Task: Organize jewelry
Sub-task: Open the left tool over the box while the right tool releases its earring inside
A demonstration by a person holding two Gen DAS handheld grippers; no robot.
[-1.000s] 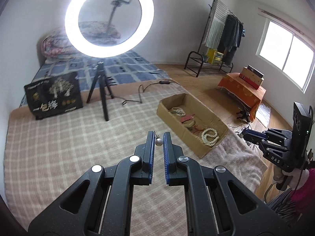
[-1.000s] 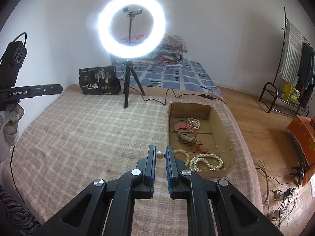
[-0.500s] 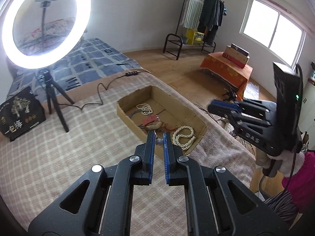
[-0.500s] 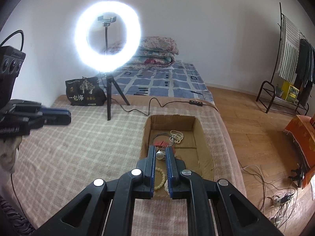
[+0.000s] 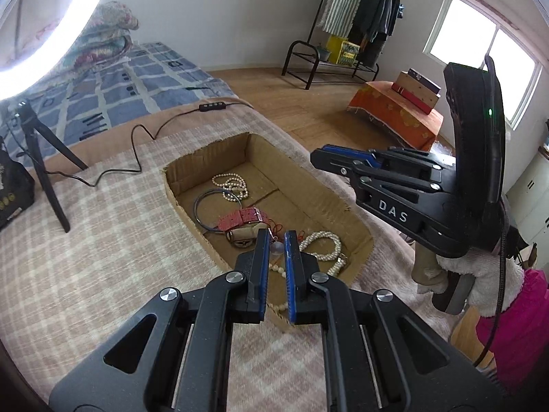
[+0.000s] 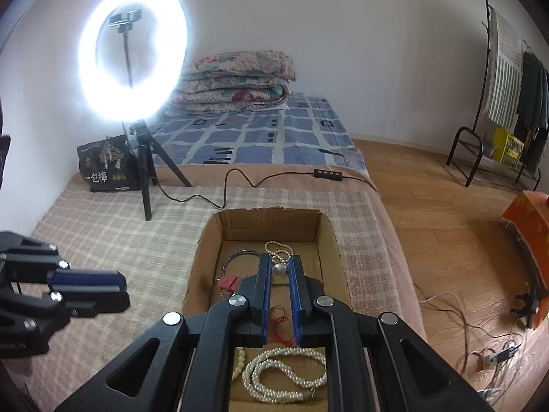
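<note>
Cardboard box [image 6: 267, 219] at frame centre holds necklaces, watch. Left gripper [image 5: 276, 248] pinches small pearl bead [image 5: 277, 248]; right gripper [image 6: 278, 270] pinches another bead [image 6: 278, 270], both above box.

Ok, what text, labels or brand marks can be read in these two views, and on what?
"DAS": white letters on the right gripper body, left wrist view.
"一包梅": white characters on the black bag beside the tripod.
Smaller print on that bag: too small to read.
Lettering on the left gripper body, frame edge: blurred, unreadable.
</note>
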